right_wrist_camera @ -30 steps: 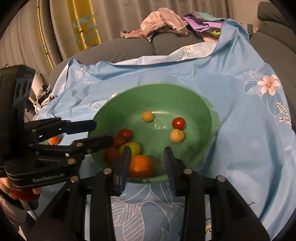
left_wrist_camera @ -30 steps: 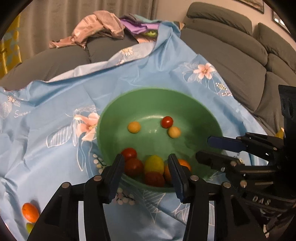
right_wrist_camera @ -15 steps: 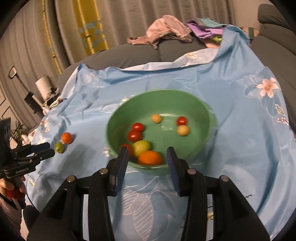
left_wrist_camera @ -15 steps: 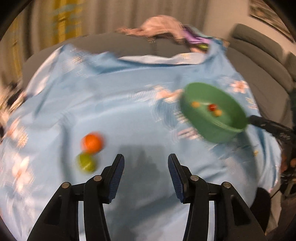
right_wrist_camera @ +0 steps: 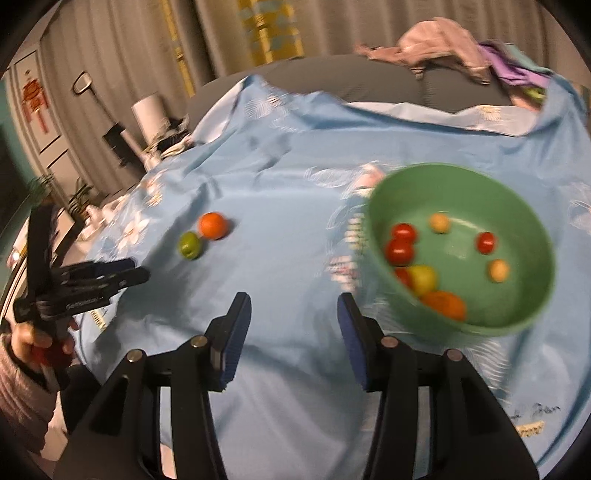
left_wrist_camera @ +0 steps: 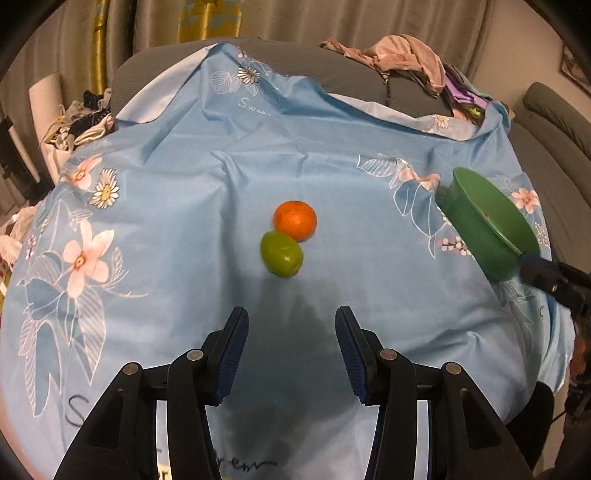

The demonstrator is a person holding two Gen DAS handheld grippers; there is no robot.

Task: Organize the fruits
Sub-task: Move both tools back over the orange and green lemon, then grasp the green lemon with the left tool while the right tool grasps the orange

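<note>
An orange fruit [left_wrist_camera: 295, 220] and a green fruit [left_wrist_camera: 281, 253] lie touching on the blue flowered cloth [left_wrist_camera: 184, 192], just ahead of my open, empty left gripper [left_wrist_camera: 290, 347]. They also show in the right wrist view, the orange fruit [right_wrist_camera: 212, 225] and the green fruit [right_wrist_camera: 190, 245]. A green bowl [right_wrist_camera: 517, 314] holds several small red, yellow and orange fruits [right_wrist_camera: 400, 250]; it sits to the right of my open, empty right gripper [right_wrist_camera: 293, 336]. The bowl [left_wrist_camera: 484, 229] is at the far right in the left view. The left gripper [right_wrist_camera: 127, 271] shows at the left edge.
The cloth covers a grey sofa [left_wrist_camera: 354, 79]. A pile of clothes [left_wrist_camera: 406, 61] lies at the back. Curtains [left_wrist_camera: 332, 18] hang behind. Clutter and a white roll [right_wrist_camera: 149, 114] stand off the left side.
My left gripper swung left from over the bowl to face the two loose fruits. My right gripper also drew back and turned left, so the bowl sits to its right.
</note>
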